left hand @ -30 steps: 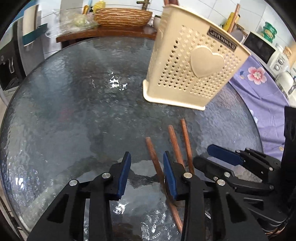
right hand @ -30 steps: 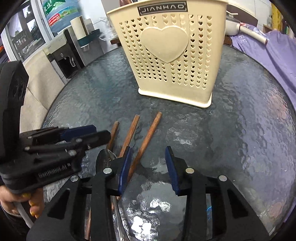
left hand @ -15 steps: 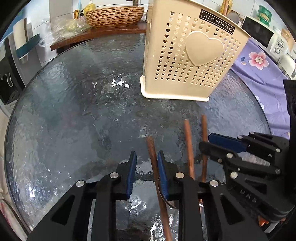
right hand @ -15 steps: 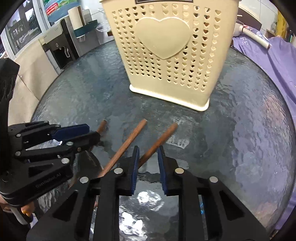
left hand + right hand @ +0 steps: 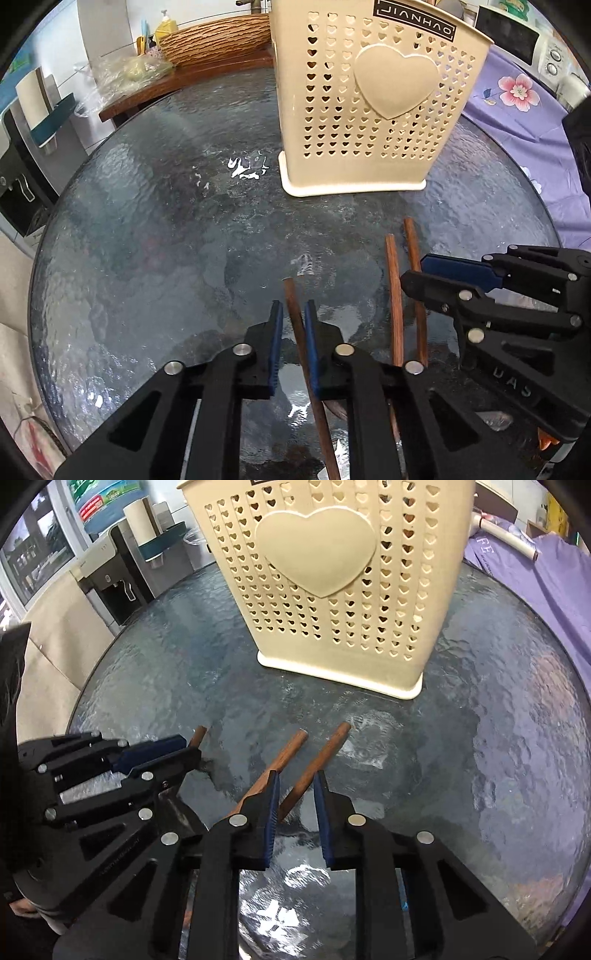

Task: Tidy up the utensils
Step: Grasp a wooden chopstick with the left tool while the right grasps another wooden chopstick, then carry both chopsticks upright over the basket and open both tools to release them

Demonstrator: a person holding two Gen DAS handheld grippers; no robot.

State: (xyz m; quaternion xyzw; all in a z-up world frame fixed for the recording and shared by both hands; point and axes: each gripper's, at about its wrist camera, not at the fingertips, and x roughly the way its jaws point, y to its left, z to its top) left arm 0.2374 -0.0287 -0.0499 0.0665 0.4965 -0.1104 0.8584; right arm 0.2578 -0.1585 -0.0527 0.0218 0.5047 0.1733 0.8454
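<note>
Clearly the risk is two lifts at once: three wooden handles lie close together on the glass table (image 5: 147, 221), near side of the cream utensil holder (image 5: 369, 110), so one could drag its neighbour or slip. Left gripper (image 5: 293, 314) has just closed, pinching the leftmost handle (image 5: 291, 302). Right gripper (image 5: 295, 786) has been closing around the rightmost handle (image 5: 325, 749); whether its pads press yet, I cannot tell.
</note>
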